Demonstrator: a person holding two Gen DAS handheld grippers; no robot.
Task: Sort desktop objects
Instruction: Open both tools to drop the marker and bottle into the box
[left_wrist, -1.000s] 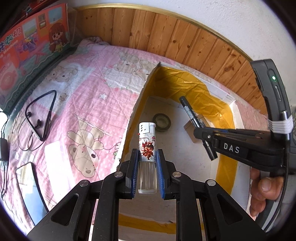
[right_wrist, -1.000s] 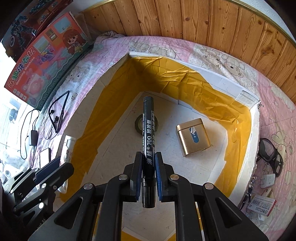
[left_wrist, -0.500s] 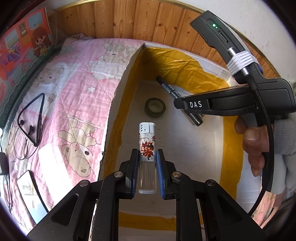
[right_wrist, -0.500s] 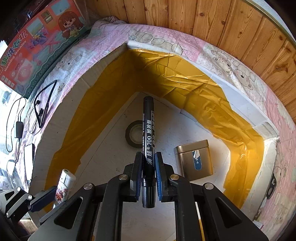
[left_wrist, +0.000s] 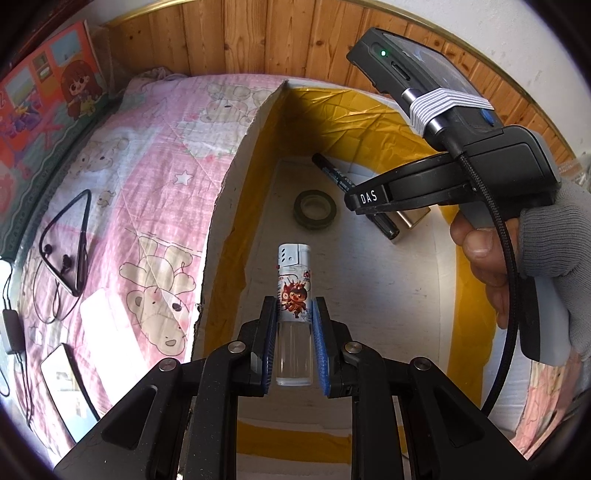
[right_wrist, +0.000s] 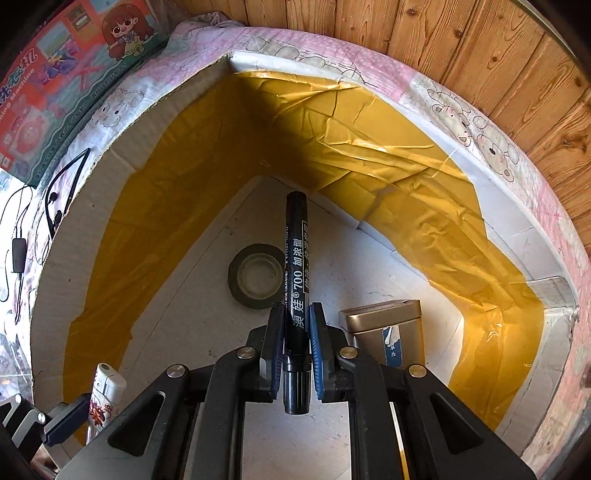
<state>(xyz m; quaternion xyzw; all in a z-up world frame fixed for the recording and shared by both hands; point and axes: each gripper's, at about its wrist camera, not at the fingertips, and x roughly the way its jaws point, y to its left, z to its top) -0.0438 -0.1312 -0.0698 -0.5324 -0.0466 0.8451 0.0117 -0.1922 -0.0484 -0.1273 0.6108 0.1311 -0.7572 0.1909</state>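
My left gripper (left_wrist: 294, 306) is shut on a white lighter (left_wrist: 294, 288) with a red cartoon print and holds it upright over the cardboard box (left_wrist: 236, 177). My right gripper (right_wrist: 296, 314) is shut on a black marker (right_wrist: 295, 258) and holds it inside the box (right_wrist: 129, 206), lined with yellow tape. The marker (left_wrist: 334, 175) and the right gripper also show in the left wrist view, to the right of the lighter. The lighter (right_wrist: 105, 391) shows at the lower left of the right wrist view. On the box floor lie a dark tape roll (right_wrist: 256, 276) (left_wrist: 315, 209) and a gold tin (right_wrist: 384, 328).
The box sits on a pink bear-print quilt (left_wrist: 140, 184). On the quilt to the left lie black neckband earphones (left_wrist: 68, 243), a phone (left_wrist: 70, 384) and a charger cable (left_wrist: 11, 325). A colourful toy box (left_wrist: 40, 99) leans at the far left. A wooden wall (right_wrist: 461, 44) is behind.
Both grippers have moved forward and down into the box with their objects held. The right gripper has come lower and nearer the tape roll and tin.
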